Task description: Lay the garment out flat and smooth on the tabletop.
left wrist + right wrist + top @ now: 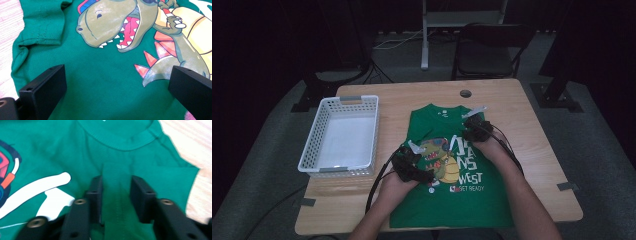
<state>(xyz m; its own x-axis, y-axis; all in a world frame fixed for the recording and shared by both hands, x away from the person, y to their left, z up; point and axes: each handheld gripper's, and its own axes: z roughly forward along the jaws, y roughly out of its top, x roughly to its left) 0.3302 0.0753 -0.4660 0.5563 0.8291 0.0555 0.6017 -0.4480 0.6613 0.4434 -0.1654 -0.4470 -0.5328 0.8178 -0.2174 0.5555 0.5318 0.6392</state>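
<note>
A green T-shirt with a dinosaur print lies flat, front up, on the wooden table, its collar toward the far side. My left gripper rests low over the shirt's left part. In the left gripper view its jaws stand wide apart above the cloth beside the dinosaur's head, with nothing pinched. My right gripper is near the shirt's right shoulder. In the right gripper view it is shut on a raised strip of green fabric just below the collar.
A white plastic basket with nothing in it stands on the left of the table. A round cable hole sits near the far edge. Behind the table are a dark chair and stand legs. Bare wood lies right of the shirt.
</note>
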